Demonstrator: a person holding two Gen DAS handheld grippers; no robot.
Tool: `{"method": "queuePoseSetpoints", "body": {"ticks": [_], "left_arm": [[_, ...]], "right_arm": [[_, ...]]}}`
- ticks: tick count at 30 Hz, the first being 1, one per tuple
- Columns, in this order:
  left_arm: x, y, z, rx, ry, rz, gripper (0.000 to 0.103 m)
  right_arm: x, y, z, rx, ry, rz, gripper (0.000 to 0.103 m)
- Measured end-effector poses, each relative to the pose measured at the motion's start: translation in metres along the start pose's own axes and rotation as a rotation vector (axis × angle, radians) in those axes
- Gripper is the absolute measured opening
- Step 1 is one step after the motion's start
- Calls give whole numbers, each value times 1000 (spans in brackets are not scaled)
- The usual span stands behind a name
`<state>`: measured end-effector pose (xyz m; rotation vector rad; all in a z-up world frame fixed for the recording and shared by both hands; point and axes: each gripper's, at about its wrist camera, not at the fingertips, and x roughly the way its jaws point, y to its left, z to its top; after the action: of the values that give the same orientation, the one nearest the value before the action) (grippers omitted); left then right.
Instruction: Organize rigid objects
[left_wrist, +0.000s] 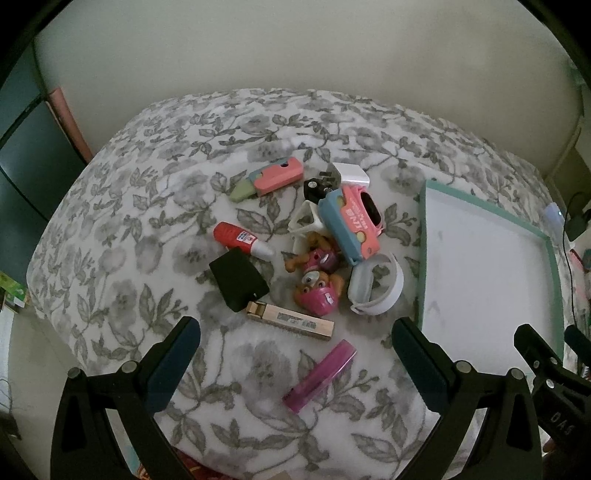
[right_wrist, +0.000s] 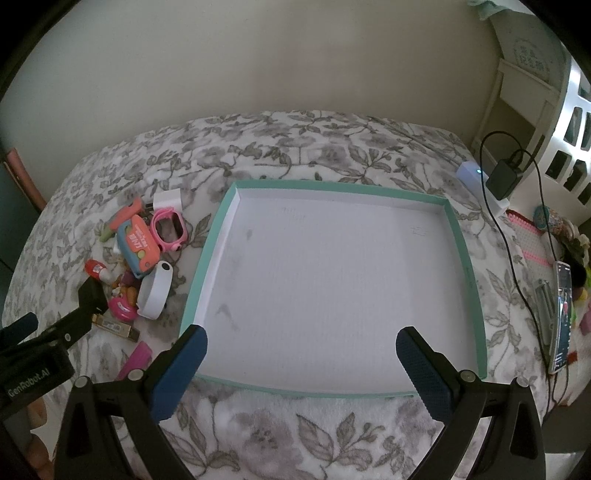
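Left claw (left_wrist: 295, 347) wide open, empty, over the toy pile on the bed (left_wrist: 110, 221). Pile likely light, hard, slick. Black box (left_wrist: 238, 278), glue bottle (left_wrist: 242, 240): grip across flat sides. Wristband (left_wrist: 376, 284) crowds the figures (left_wrist: 317, 280). Empty tray (right_wrist: 332, 280) right; right claw (right_wrist: 301, 350) open, holding nothing.

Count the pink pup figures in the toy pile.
2. One pup figure lies at the near edge of the pile, beside the white band; the other pup figure lies just behind it. More may be hidden underneath.
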<state>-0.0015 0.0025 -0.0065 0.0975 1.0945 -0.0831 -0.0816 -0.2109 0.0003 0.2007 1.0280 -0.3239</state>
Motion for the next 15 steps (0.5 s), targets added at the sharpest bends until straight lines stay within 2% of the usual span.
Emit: {"method": "queuePoseSetpoints", "body": {"ticks": [15], "left_arm": [[2, -1, -1, 8, 14, 14, 103]], "right_arm": [[1, 0, -1, -2, 2, -2, 103]]}}
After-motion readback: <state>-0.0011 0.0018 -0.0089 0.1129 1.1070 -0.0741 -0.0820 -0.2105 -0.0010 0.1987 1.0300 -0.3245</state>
